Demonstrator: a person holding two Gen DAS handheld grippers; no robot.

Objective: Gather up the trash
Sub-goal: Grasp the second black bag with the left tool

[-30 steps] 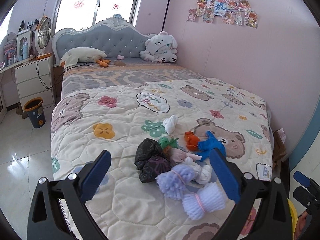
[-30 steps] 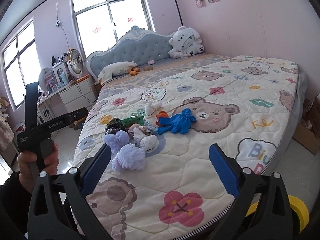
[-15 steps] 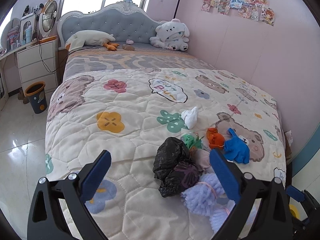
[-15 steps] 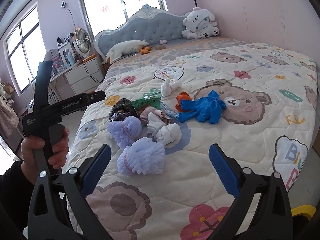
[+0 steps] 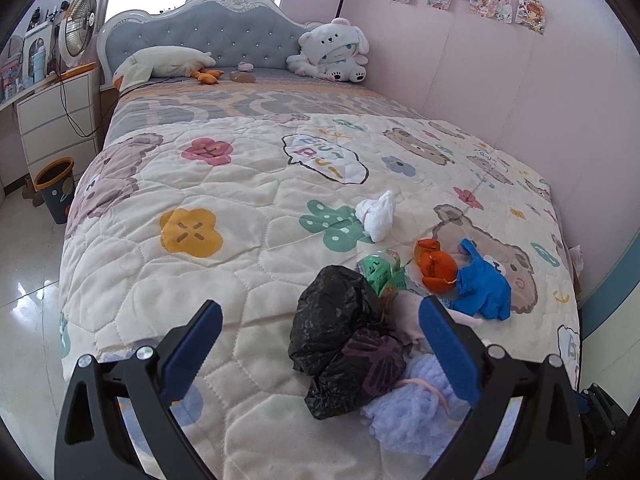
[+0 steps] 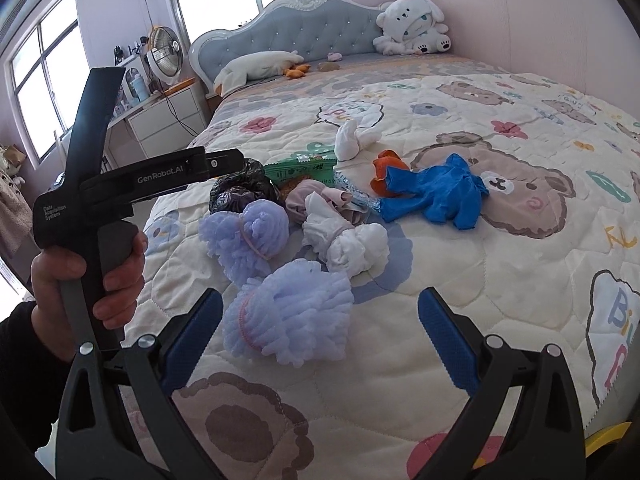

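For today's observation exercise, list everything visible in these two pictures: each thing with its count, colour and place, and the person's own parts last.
Black plastic bag: one, black, near bed edge.
Foam nets: two, lilac, beside the bag.
White wads: two; one in the pile, one farther up the quilt.
Blue glove: one, on the bear print.
Orange scrap: one, beside the glove.
Green wrapper: one, behind the pile.
Bin: one, dark with orange rim, on the floor.
Plush toys: two, white, by the headboard.
Fan: one, on the dresser.
Left gripper: open.
Right gripper: open.
Hand: one, holding the left gripper.

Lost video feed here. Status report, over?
Left gripper open, empty. Right gripper open, empty. Trash pile untouched on quilt. Nothing blocking.
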